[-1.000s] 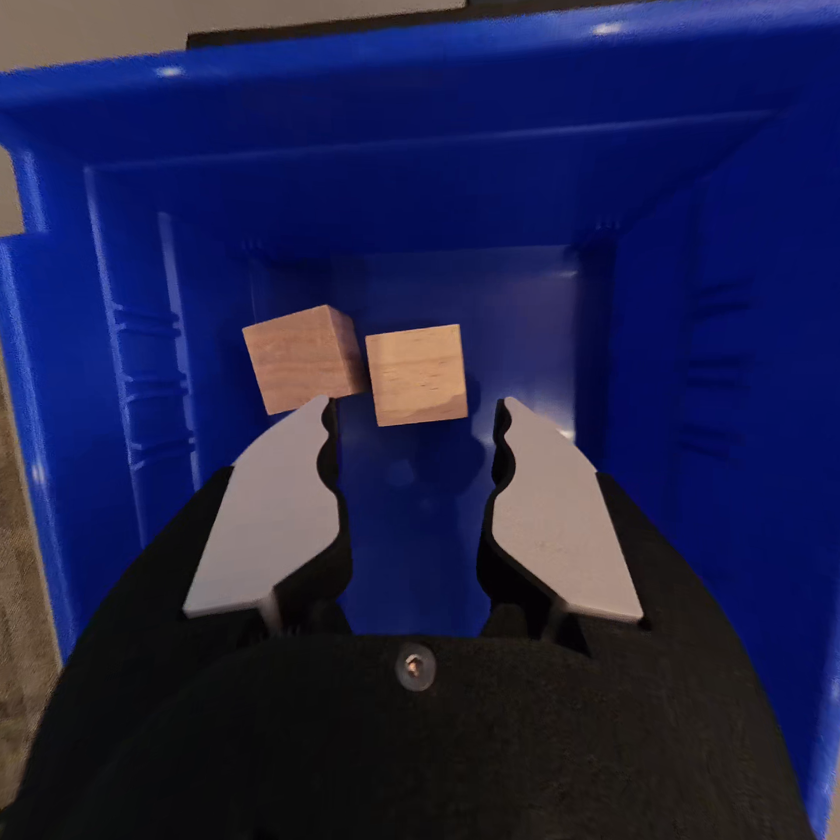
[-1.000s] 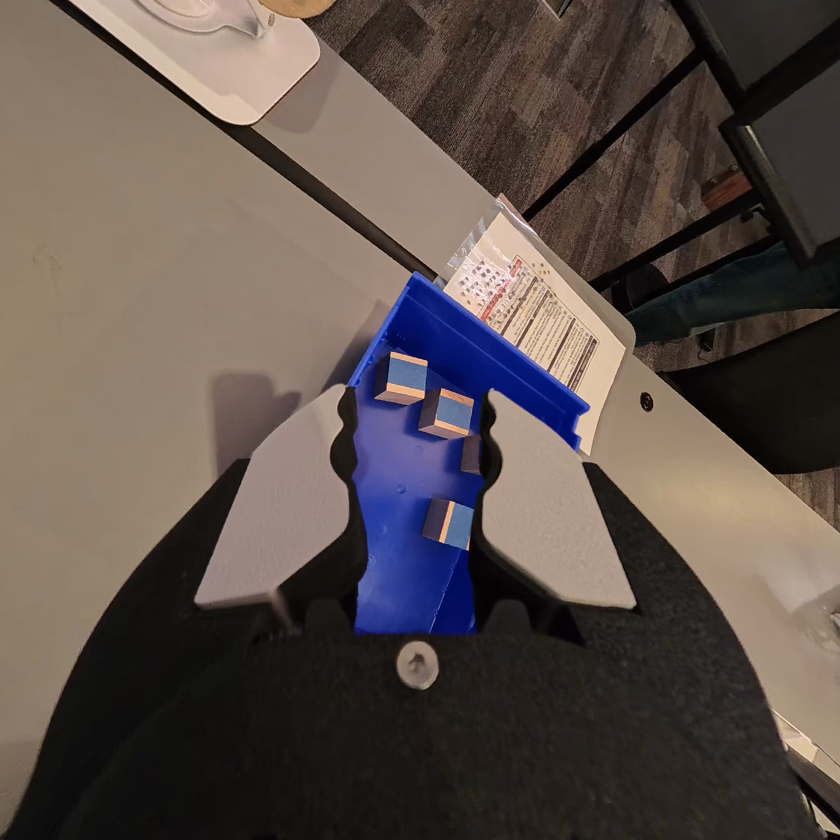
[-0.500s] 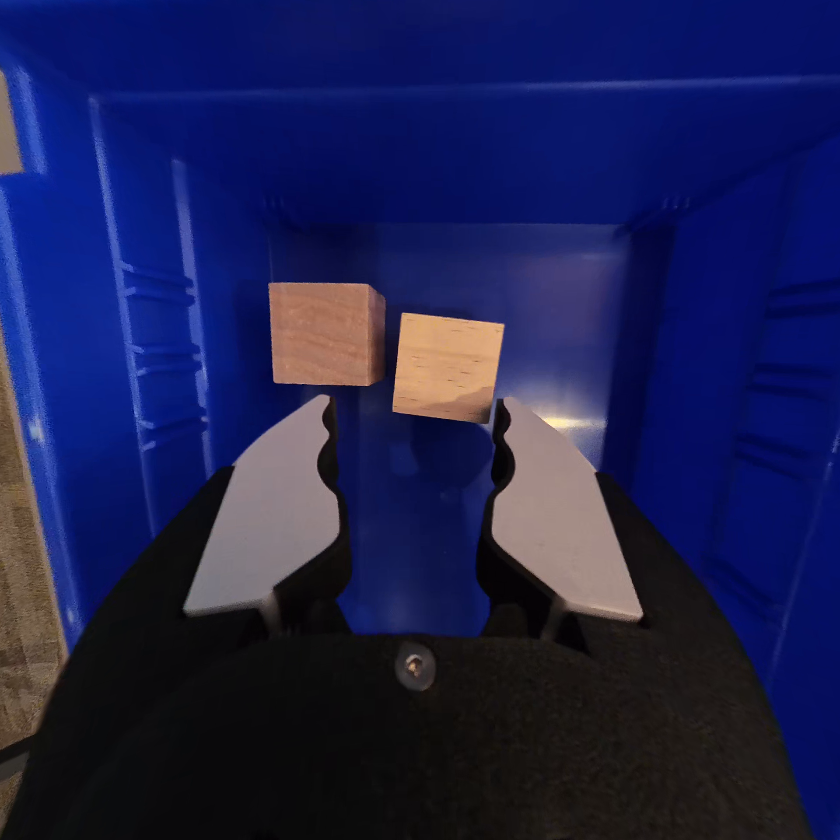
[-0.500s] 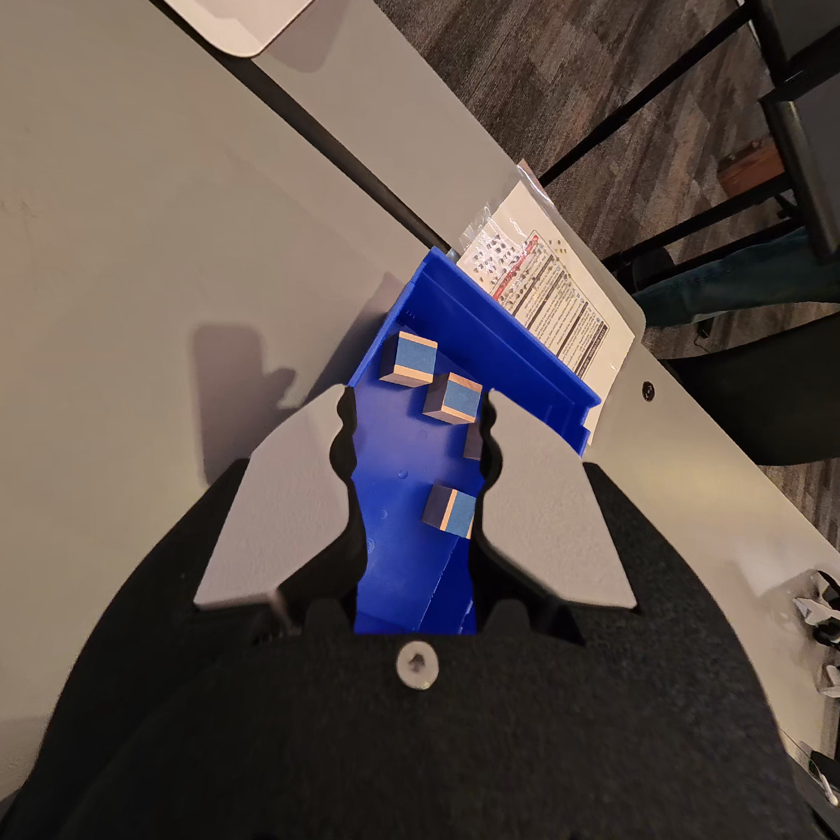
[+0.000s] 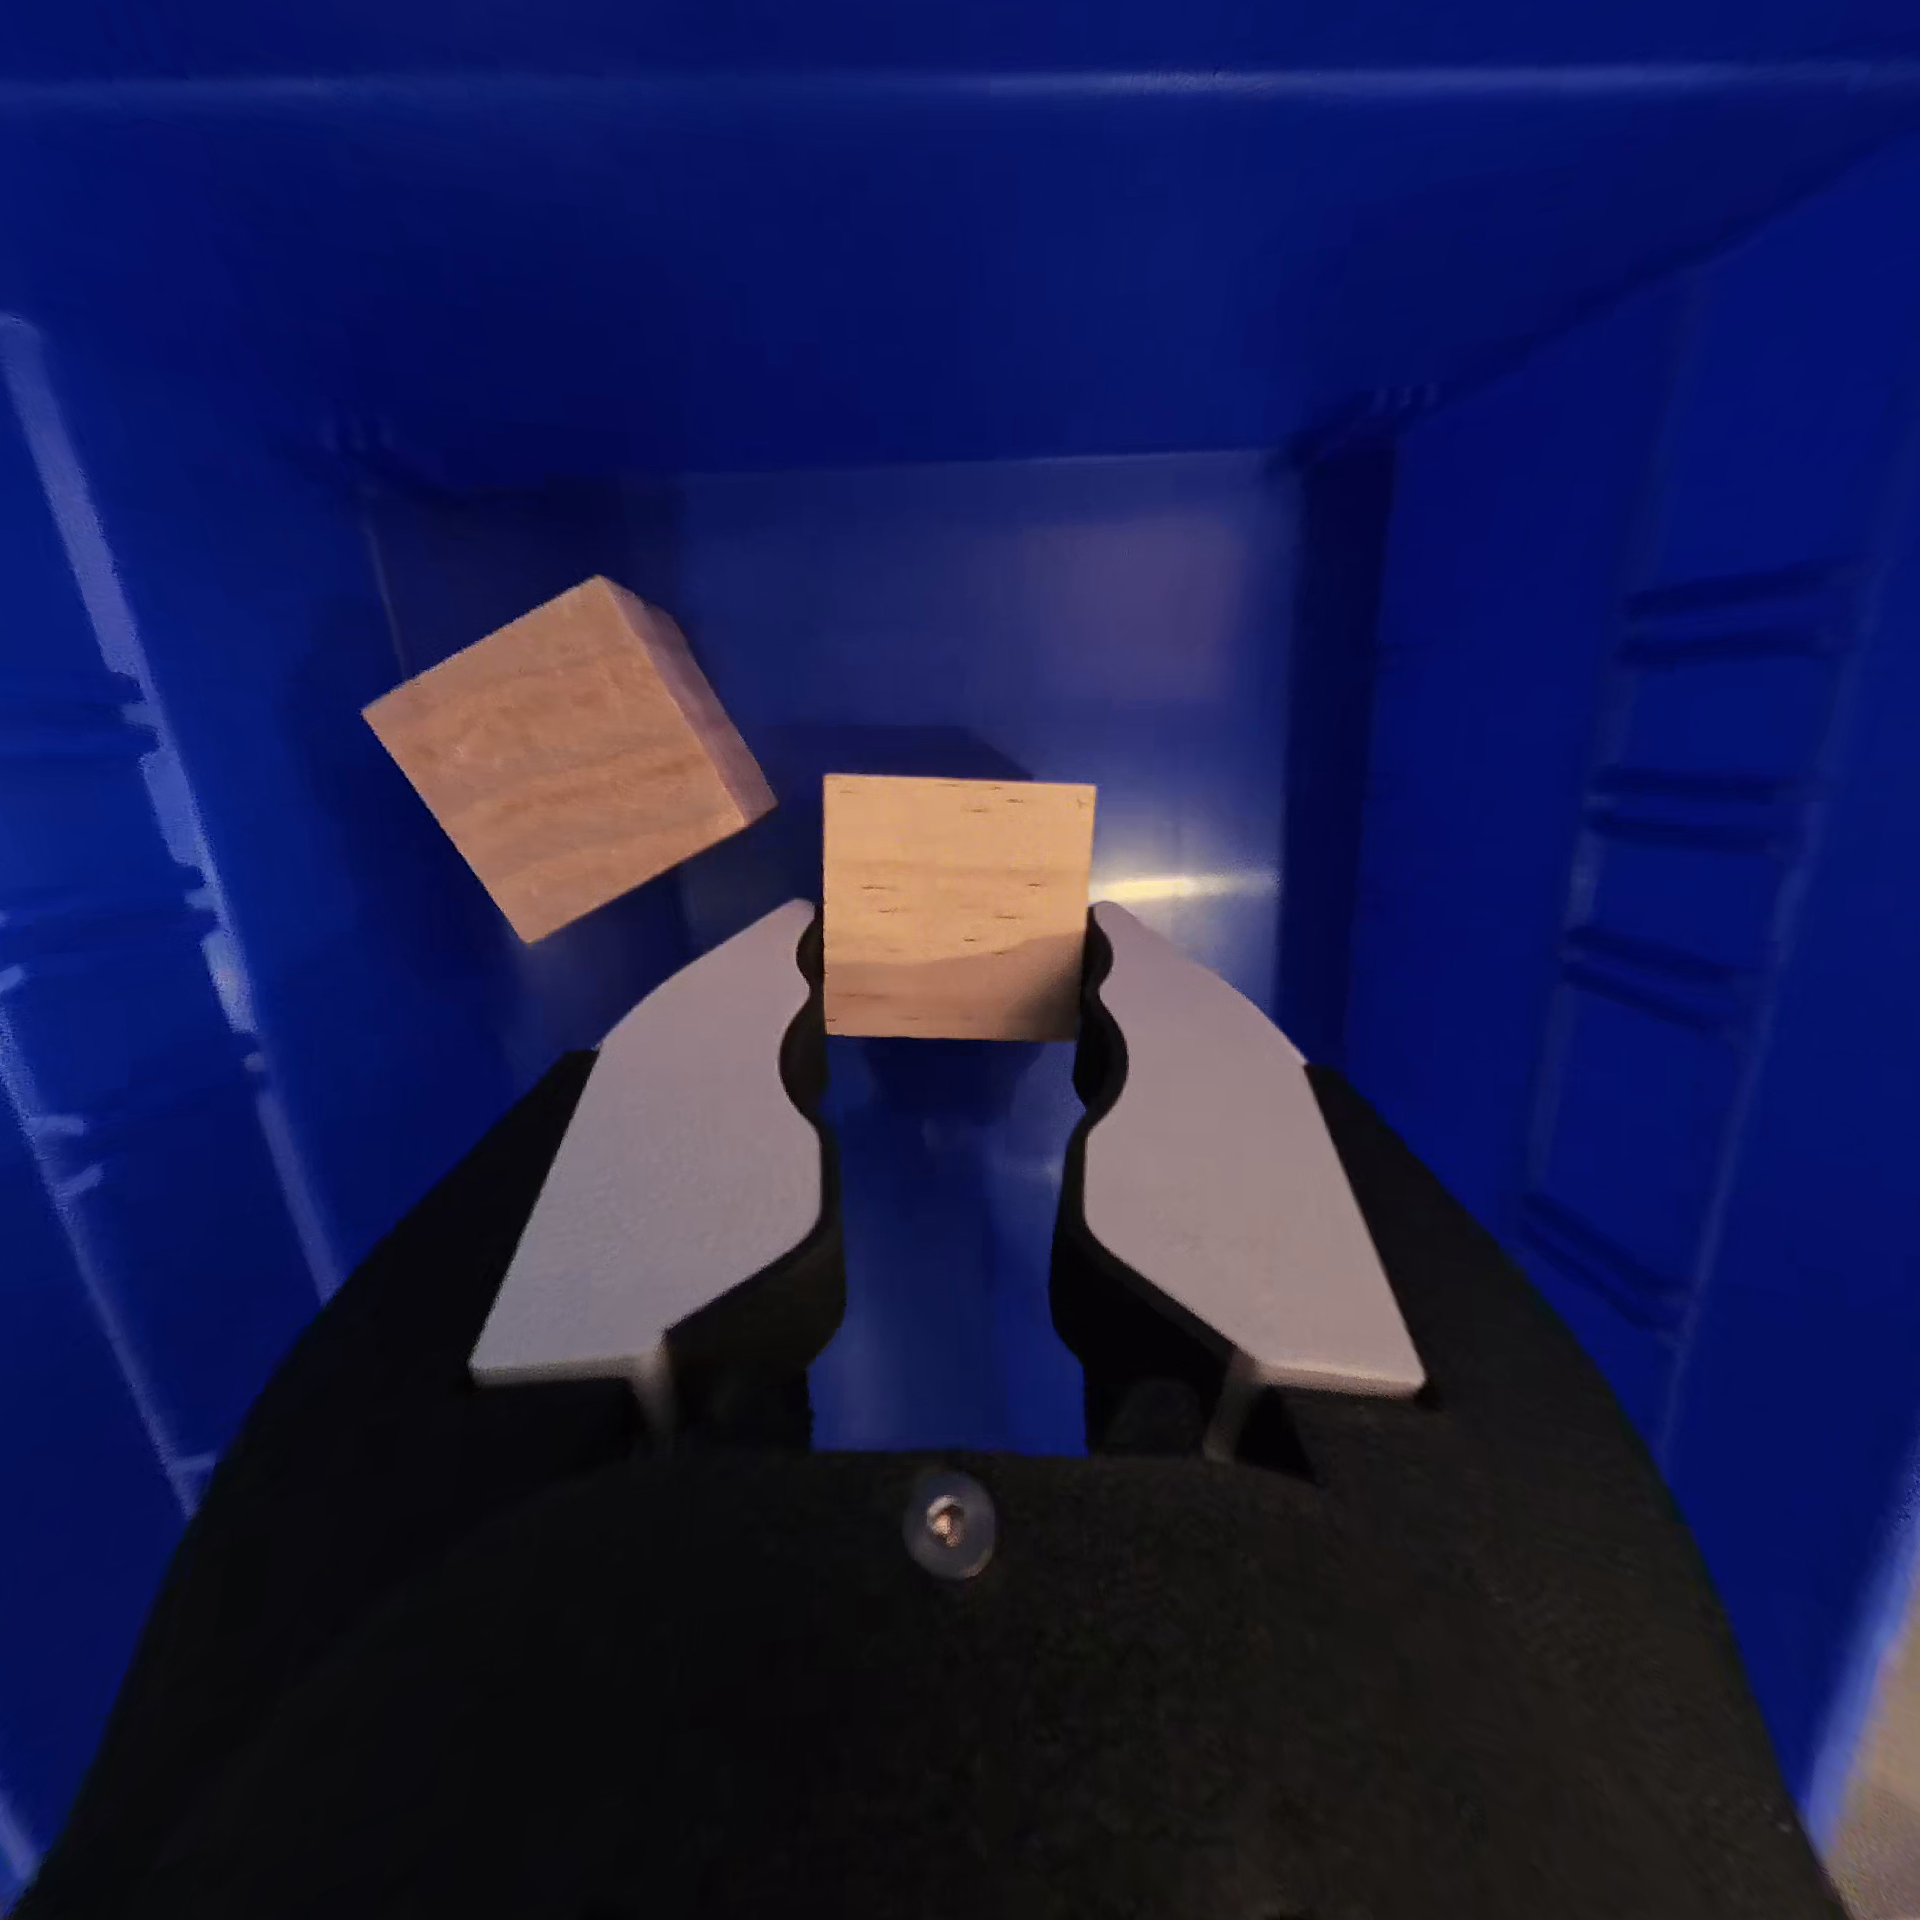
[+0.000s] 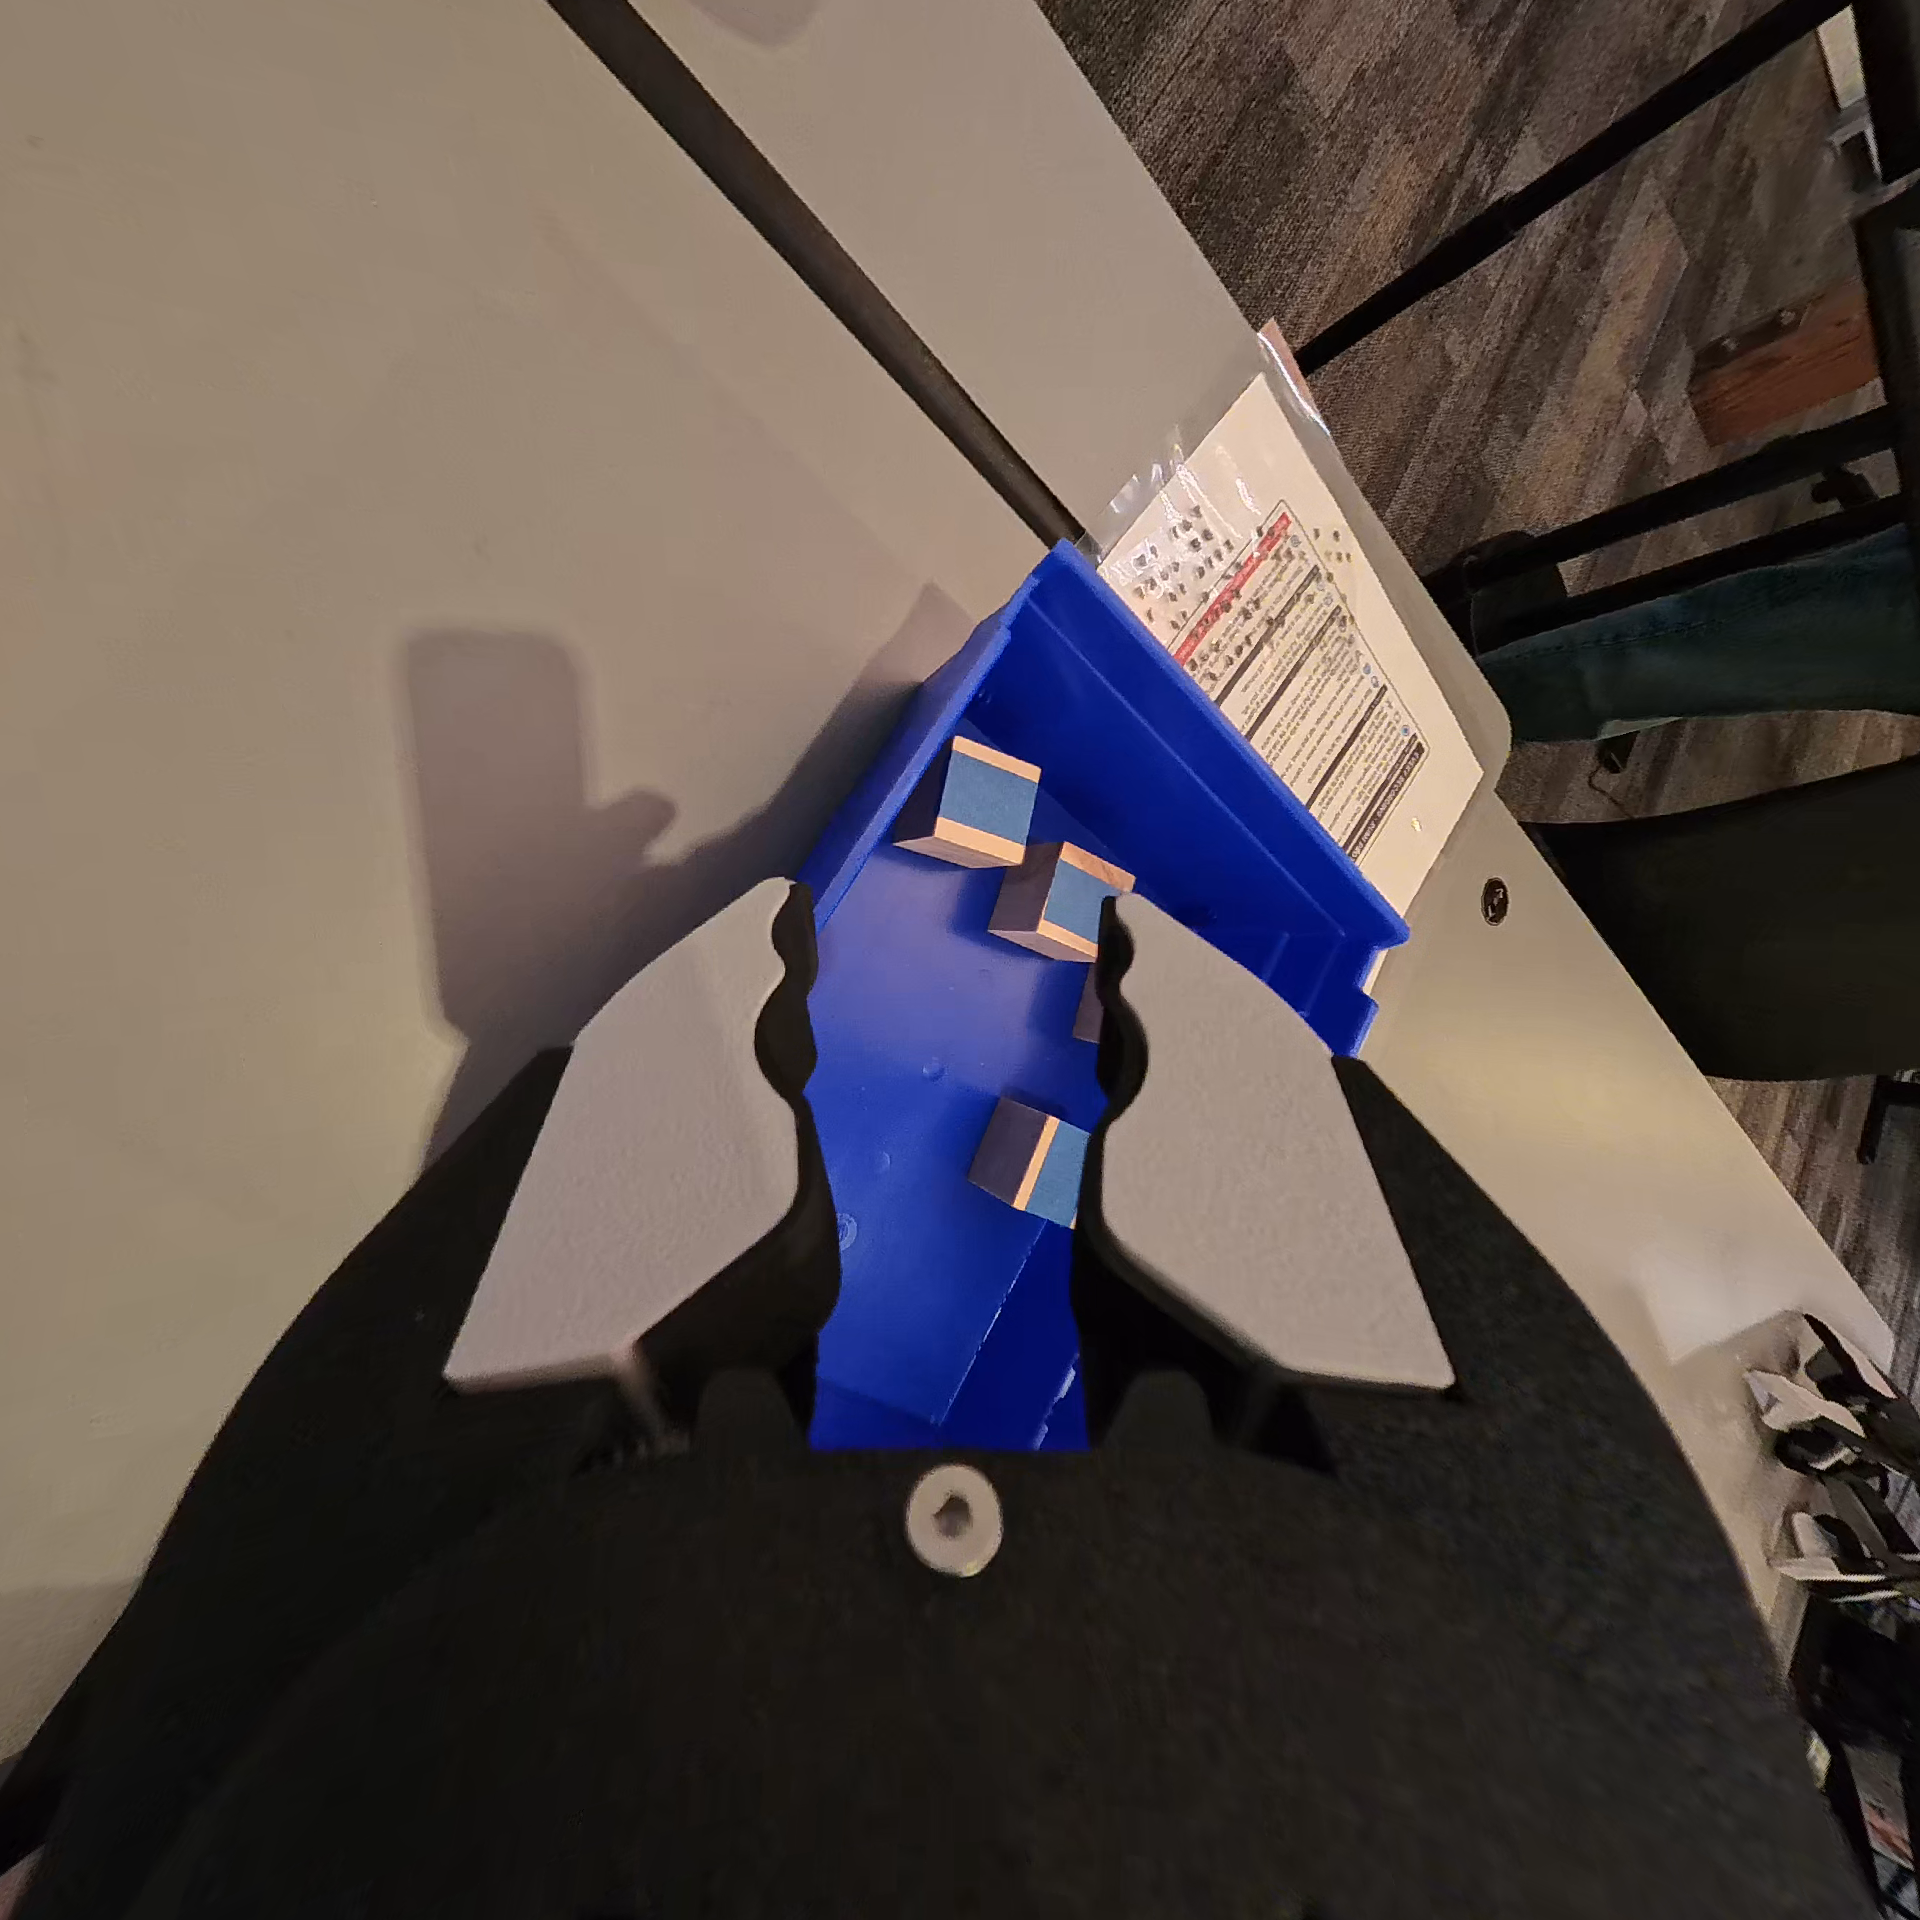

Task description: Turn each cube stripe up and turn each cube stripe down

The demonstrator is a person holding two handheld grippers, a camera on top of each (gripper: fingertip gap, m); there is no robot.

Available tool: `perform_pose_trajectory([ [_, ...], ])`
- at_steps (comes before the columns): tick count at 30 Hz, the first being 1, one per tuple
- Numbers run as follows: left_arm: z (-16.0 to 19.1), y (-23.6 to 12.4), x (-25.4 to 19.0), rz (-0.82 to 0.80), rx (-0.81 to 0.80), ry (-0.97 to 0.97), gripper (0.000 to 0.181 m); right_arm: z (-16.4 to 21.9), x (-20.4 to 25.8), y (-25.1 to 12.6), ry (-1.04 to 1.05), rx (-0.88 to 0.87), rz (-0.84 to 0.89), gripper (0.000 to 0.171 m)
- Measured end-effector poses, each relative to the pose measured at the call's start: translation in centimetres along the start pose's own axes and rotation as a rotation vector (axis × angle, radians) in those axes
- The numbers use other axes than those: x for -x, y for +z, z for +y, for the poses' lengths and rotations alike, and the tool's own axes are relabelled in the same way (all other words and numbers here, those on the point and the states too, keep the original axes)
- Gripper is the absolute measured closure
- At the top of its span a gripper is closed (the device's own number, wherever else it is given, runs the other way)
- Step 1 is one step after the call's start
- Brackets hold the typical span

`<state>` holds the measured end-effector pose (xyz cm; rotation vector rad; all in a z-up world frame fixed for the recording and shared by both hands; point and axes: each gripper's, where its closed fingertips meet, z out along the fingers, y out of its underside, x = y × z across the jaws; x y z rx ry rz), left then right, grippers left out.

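Observation:
In the left wrist view my left gripper [image 5: 956, 925] is deep inside a blue bin [image 5: 935, 312]. Its fingertips press both sides of a plain wooden cube [image 5: 956, 883], which sits square between them. A second wooden cube [image 5: 566, 753] lies tilted just to the upper left, apart from the fingers. No stripe shows on either cube. In the right wrist view my right gripper [image 6: 951, 904] is open and empty above another blue bin [image 6: 1195, 758]. That bin holds three cubes with blue stripe faces [image 6: 982, 800] [image 6: 1065, 899] [image 6: 1034, 1158]. A further cube [image 6: 1089, 1013] is mostly hidden by my right finger.
The bin walls close in tightly around my left gripper. In the right wrist view the bin stands on a grey table [image 6: 312, 416] near its far edge, with a printed sheet in a plastic bag [image 6: 1299, 644] behind it. Chair legs and a person's leg [image 6: 1714, 644] lie beyond.
My left gripper moved deeper into the bin and its fingers closed onto the right cube; the left cube has tilted. My right gripper drifted a little, still open over its bin.

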<state>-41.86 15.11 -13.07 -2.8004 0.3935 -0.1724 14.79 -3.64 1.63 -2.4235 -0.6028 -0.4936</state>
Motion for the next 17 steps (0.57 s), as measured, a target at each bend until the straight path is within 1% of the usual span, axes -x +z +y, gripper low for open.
perform_pose_trajectory([
  [2, -0.1, -1.6, -0.6, 0.039, -0.027, 0.009, 0.136, -0.2, 0.2, 0.0, -0.008, -0.004, 0.0, 0.12],
  [4, -0.7, -4.2, -2.1, 0.13, -0.105, 0.028, 0.136, -0.8, 0.5, -0.1, -0.018, -0.025, -0.002, 0.12],
  [6, -1.7, -7.8, -4.8, 0.291, -0.237, 0.054, 0.136, -2.1, 1.2, -0.4, -0.042, -0.083, -0.014, 0.12],
  [7, -2.2, -9.9, -6.6, 0.402, -0.306, 0.078, 0.136, -3.3, 1.8, -0.7, -0.06, -0.137, -0.029, 0.119],
  [8, -2.3, -12.1, -8.6, 0.528, -0.363, 0.105, 0.136, -4.9, 2.9, -1.1, -0.09, -0.218, -0.059, 0.118],
  [10, -1.9, -16.6, -13.0, 0.795, -0.45, 0.178, 0.136, -9.1, 6.0, -2.9, -0.155, -0.446, -0.14, 0.107],
  [12, -0.8, -20.2, -17.2, 1.034, -0.486, 0.262, 0.137, -12.9, 10.0, -5.4, -0.196, -0.685, -0.244, 0.102],
  [14, 0.4, -22.5, -21.0, 1.232, -0.473, 0.331, 0.137, -15.2, 14.3, -7.9, -0.266, -0.868, -0.338, 0.098],
  [17, 2.0, -24.4, -25.7, 1.481, -0.402, 0.361, 0.137, -16.6, 18.6, -10.0, -0.351, -1.023, -0.343, 0.097],
])
